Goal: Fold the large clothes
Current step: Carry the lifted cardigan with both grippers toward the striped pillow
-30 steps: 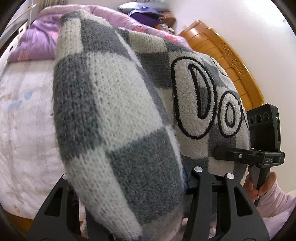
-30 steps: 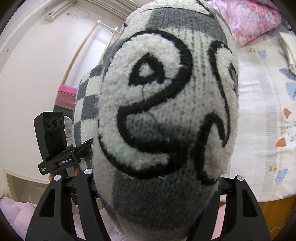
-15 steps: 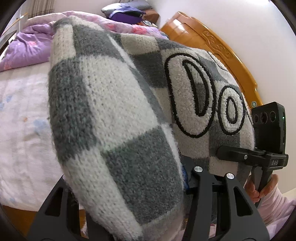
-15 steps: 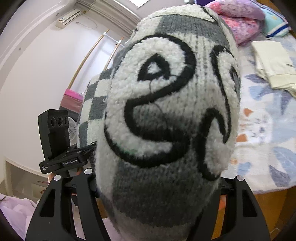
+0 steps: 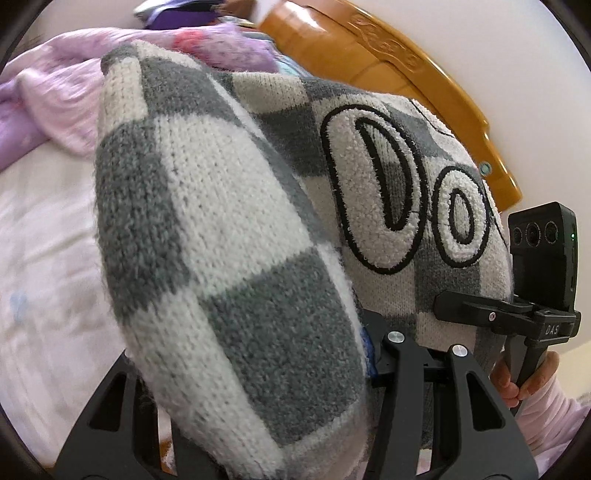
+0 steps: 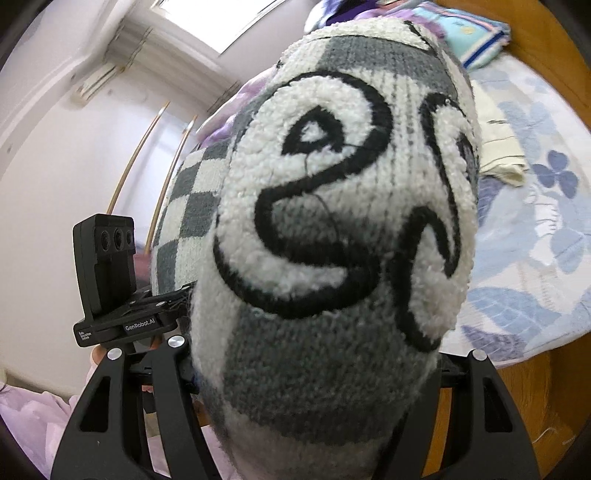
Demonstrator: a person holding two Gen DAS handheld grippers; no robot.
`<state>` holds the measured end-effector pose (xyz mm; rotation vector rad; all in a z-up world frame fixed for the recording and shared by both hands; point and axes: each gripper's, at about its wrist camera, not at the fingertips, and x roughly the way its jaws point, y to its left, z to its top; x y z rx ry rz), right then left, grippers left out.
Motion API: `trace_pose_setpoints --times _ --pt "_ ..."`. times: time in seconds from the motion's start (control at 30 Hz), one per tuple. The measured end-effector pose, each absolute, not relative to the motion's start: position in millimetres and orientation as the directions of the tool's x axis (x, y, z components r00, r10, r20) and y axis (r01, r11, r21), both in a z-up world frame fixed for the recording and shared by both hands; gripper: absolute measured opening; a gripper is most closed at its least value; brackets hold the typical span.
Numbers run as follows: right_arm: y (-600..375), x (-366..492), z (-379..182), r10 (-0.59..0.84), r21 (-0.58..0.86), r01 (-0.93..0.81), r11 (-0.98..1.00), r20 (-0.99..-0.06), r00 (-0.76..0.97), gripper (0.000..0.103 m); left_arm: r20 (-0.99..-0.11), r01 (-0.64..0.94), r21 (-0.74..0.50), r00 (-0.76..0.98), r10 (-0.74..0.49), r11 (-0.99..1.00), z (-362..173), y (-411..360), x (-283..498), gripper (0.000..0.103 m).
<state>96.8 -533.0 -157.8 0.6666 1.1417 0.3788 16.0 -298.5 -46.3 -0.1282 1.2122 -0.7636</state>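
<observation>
Grey-and-white checked knit sweater (image 5: 236, 236) held up above the bed (image 6: 535, 258).
Left claw (image 5: 280, 406) and right claw (image 6: 295, 413) each pinch a bunched fold; the wooden headboard (image 5: 399, 62) lies far right.

- This is a bedroom in a home.
- A big bed (image 6: 535, 221) with a soft sheet full of blue flowers fills the 3 o'clock side of the right wrist view.
- A shiny wooden headboard (image 5: 413, 74) curves along at 1 o'clock in the left wrist view.
- A fluffy purple blanket (image 5: 55, 96) lies bunched up at 10 o'clock.
- A folded cream cloth (image 6: 498, 147) rests on the bed.
- A striped blue pillow (image 6: 469, 33) sits at 1 o'clock.
- White walls (image 6: 55, 166) and a bright window (image 6: 218, 22) show at 11 o'clock.
</observation>
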Motion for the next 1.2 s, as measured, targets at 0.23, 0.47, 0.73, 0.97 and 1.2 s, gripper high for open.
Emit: trace_pose_setpoints --times 0.23,0.47,0.73,0.97,1.2 --pt "-602.5 100.9 -159.5 0.514 0.648 0.187 0.738 -0.720 0.466 0.064 -0.793 0.566 -0.479 0.051 -0.608 0.671 -45.8 -362.8 60.3 0.051" --pt "-649.2 127.6 -173.0 0.499 0.649 0.211 0.731 -0.719 0.483 0.065 -0.800 0.588 -0.460 0.050 -0.598 0.665 -54.7 -411.9 92.7 0.051" --pt "-684.8 182.9 -179.4 0.636 0.707 0.075 0.703 -0.672 0.378 0.065 -0.835 0.442 -0.406 0.176 -0.521 0.800 -86.9 -450.7 136.2 0.051" --pt "-713.5 266.5 -210.8 0.715 0.725 -0.049 0.687 -0.663 0.222 0.065 -0.862 0.281 -0.381 0.238 -0.448 0.881 -127.8 -471.8 183.6 0.051" --pt "-726.5 302.9 -252.2 0.742 0.745 -0.071 0.663 -0.642 0.192 0.065 -0.872 0.231 -0.340 0.286 -0.398 0.912 -158.1 -508.2 265.6 0.051"
